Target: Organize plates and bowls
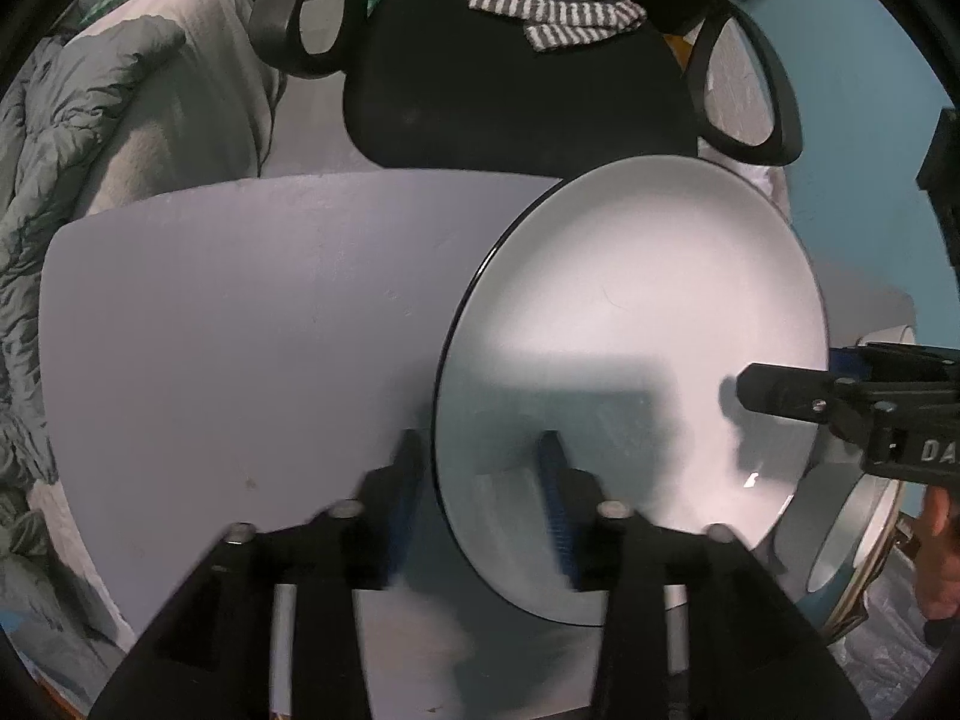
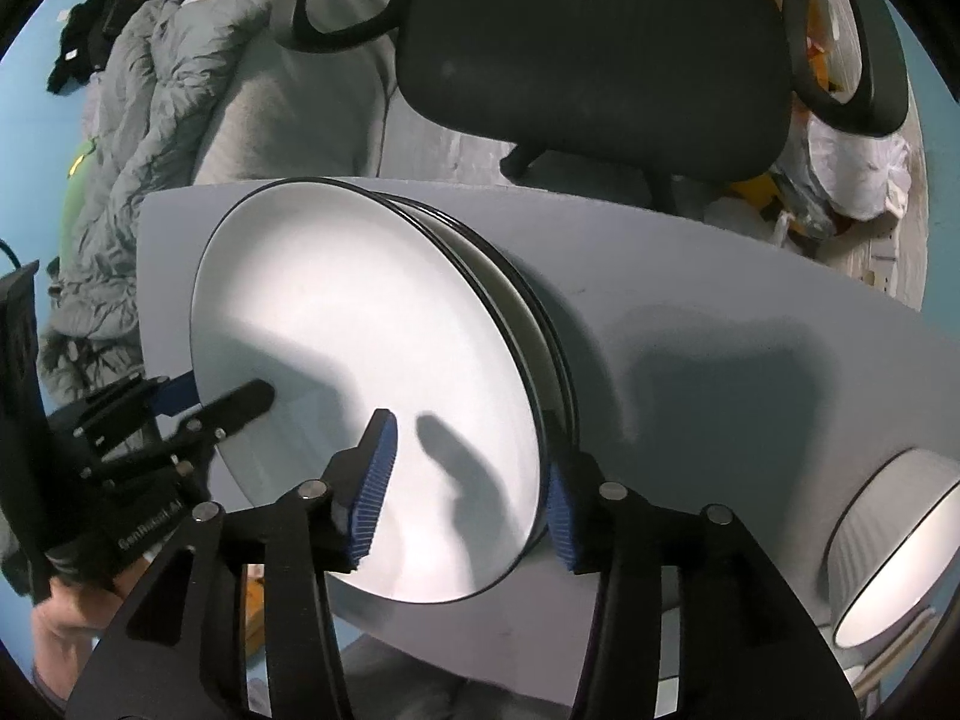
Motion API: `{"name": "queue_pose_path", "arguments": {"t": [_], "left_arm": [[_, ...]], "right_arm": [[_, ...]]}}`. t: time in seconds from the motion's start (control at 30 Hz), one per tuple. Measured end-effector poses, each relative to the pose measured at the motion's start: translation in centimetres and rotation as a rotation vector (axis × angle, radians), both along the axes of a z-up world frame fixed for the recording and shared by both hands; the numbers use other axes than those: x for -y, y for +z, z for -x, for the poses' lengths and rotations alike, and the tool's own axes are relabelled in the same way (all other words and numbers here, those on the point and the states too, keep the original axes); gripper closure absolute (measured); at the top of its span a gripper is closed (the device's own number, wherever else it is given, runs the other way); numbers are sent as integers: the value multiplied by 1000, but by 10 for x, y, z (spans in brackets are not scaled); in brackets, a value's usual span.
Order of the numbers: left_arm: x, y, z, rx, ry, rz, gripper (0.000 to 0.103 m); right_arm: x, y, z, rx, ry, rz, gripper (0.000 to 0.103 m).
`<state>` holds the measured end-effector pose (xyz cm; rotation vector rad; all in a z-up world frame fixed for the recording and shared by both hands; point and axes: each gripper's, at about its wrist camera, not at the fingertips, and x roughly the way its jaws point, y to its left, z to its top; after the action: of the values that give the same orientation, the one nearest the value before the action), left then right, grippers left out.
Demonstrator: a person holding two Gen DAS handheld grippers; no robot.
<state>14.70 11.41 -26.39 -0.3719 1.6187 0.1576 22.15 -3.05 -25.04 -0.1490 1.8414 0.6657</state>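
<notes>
A large white plate with a dark rim (image 1: 636, 360) (image 2: 360, 372) lies on top of a stack of similar plates (image 2: 540, 324) on the grey table (image 1: 240, 330). My left gripper (image 1: 480, 480) is open, its fingers straddling the plate's left rim. My right gripper (image 2: 468, 480) is open, its fingers straddling the plate's right rim; it also shows in the left wrist view (image 1: 780, 396). The left gripper also shows in the right wrist view (image 2: 198, 402). A white ribbed bowl (image 2: 888, 546) (image 1: 852, 546) stands to the right of the stack.
A black office chair (image 1: 510, 90) (image 2: 588, 60) with a striped cloth stands behind the table. Grey bedding (image 1: 90, 180) (image 2: 180, 90) lies at the back left. White bags (image 2: 852, 174) sit on the floor at the right.
</notes>
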Motion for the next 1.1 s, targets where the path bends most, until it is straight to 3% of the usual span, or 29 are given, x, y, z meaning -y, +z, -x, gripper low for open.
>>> {"name": "queue_pose_path", "arguments": {"t": [0.1,0.43,0.7,0.8,0.93,1.1], "left_arm": [[-2,-2,3,1,12,-10,43],[-1,5,11,12,19,-5,42],[1,22,14,49,31,-8,38],[4,26,16,62,29,-9,37],[7,32,23,68,23,-16,37],[12,51,29,102,14,-56,35]], "right_arm": [[-2,-2,-1,-30,-1,23,56],[1,2,1,-69,-36,80,52],[-1,11,2,-47,-51,126,48],[1,17,1,19,-49,174,36],[5,21,2,35,-66,165,36],[10,41,11,153,-62,189,36]]}}
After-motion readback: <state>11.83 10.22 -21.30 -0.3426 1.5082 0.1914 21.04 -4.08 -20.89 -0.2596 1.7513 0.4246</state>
